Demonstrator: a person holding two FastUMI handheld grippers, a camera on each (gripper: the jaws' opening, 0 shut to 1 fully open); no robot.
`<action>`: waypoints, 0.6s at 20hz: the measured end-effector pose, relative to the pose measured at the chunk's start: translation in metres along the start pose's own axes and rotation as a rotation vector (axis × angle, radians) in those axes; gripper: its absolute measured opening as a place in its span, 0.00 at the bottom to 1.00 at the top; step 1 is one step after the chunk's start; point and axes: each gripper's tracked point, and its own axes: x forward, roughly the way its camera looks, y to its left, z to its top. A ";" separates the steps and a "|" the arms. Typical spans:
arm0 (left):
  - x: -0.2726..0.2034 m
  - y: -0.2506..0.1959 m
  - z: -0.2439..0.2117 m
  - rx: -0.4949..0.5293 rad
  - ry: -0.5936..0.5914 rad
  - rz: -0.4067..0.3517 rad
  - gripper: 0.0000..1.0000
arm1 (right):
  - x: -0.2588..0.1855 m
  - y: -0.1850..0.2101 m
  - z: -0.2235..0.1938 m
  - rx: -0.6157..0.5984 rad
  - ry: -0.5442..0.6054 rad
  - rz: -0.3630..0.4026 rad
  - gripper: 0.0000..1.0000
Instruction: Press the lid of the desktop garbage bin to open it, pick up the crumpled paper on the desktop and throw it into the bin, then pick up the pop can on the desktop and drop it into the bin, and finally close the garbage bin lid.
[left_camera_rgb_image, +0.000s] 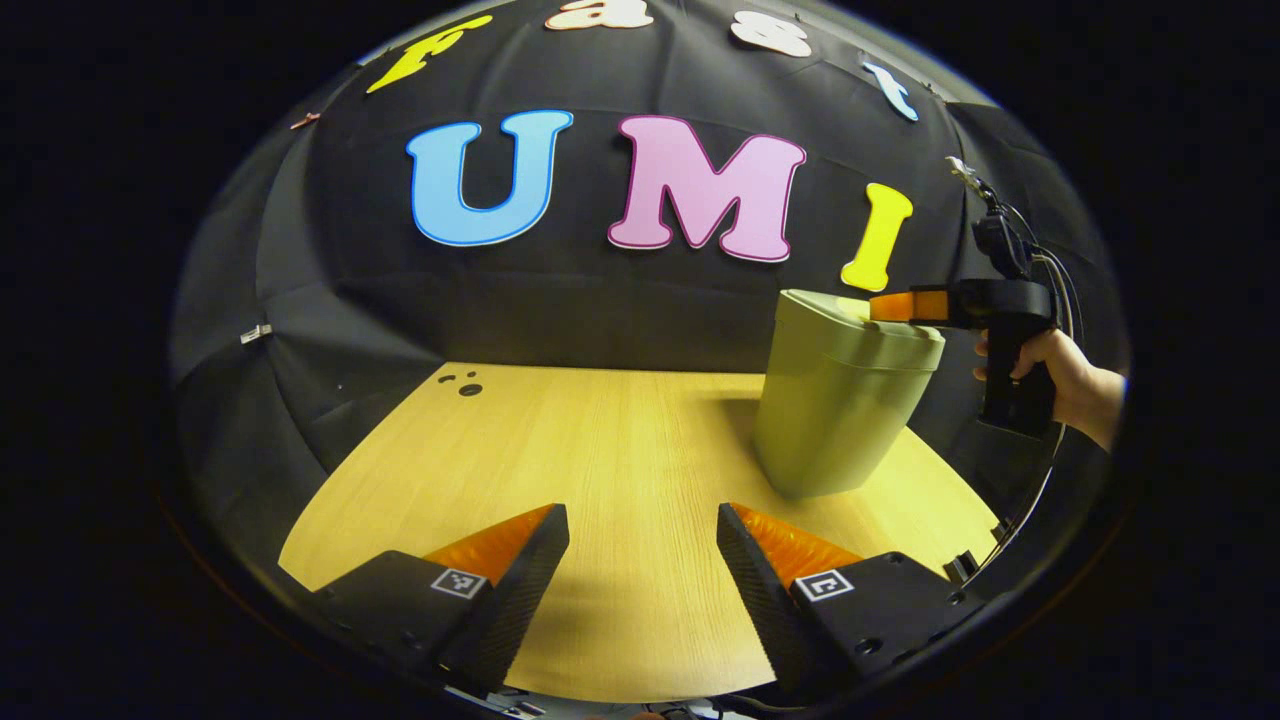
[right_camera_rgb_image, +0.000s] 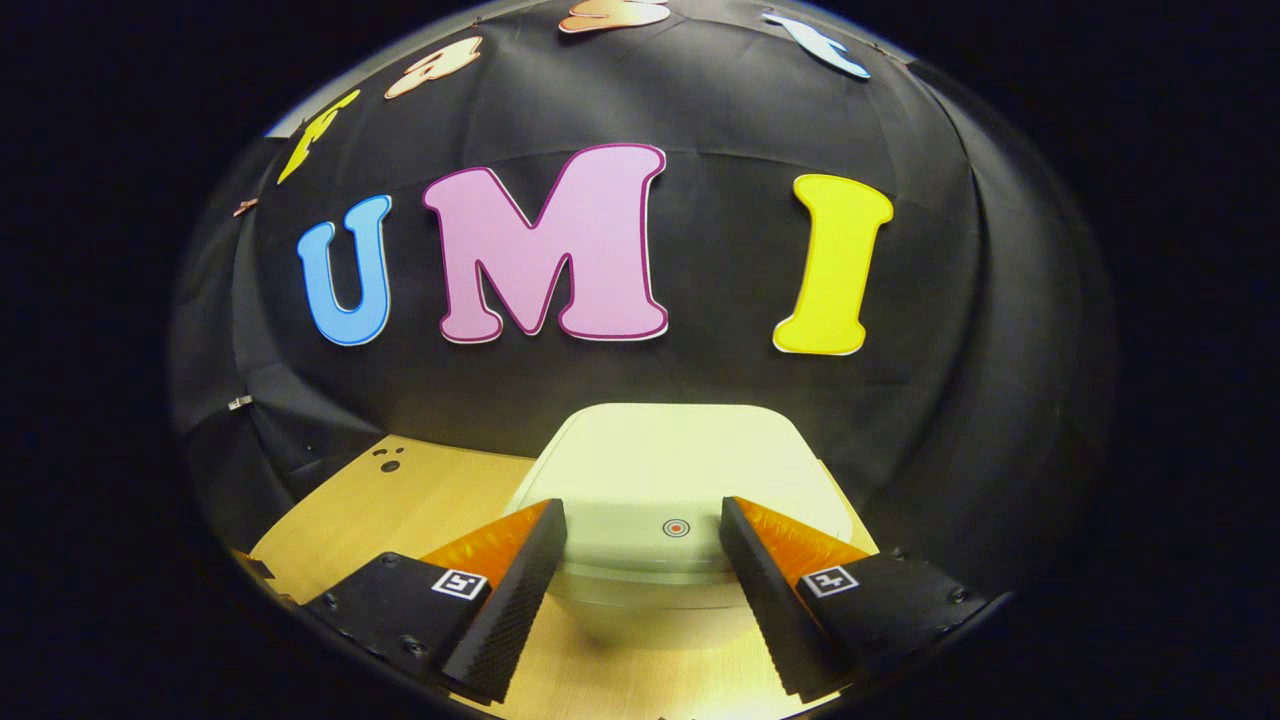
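A pale green desktop garbage bin (left_camera_rgb_image: 840, 400) stands on a light wooden tabletop (left_camera_rgb_image: 600, 450), near its right back part in the left gripper view, with a black cloth wall behind it. The bin's lid (right_camera_rgb_image: 680, 470) lies flat and closed, and a small round red mark (right_camera_rgb_image: 677, 527) sits near its front edge in the right gripper view. The right claw (right_camera_rgb_image: 640, 540) hovers just above that front edge, its two fingers spread wide apart and holding nothing, the red mark lying between them. In the left gripper view the same claw reaches over the lid from the right, carried by a person's hand (left_camera_rgb_image: 1050, 370); whether it touches the lid cannot be told. The left claw (left_camera_rgb_image: 640, 545) waits low over bare tabletop, well apart from the bin, its fingers also spread apart and empty. Where the crumpled paper and the pop can lie cannot be told from these views. Judging by the closed lid and the claw placed over it, this is either the opening press or the end of the closing step. If it is the opening step, the next move calls for pressing straight down at the marked spot so the lid springs open, then drawing the claw clear.
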 end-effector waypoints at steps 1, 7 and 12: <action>-0.003 0.004 0.005 -0.004 -0.013 0.002 0.96 | -0.006 0.001 0.006 0.005 -0.020 -0.008 0.98; -0.030 0.025 0.039 -0.013 -0.129 0.019 0.96 | -0.075 0.014 0.031 -0.006 -0.127 -0.021 0.97; -0.055 0.032 0.071 -0.042 -0.243 0.028 0.96 | -0.134 0.035 0.036 -0.051 -0.196 -0.015 0.97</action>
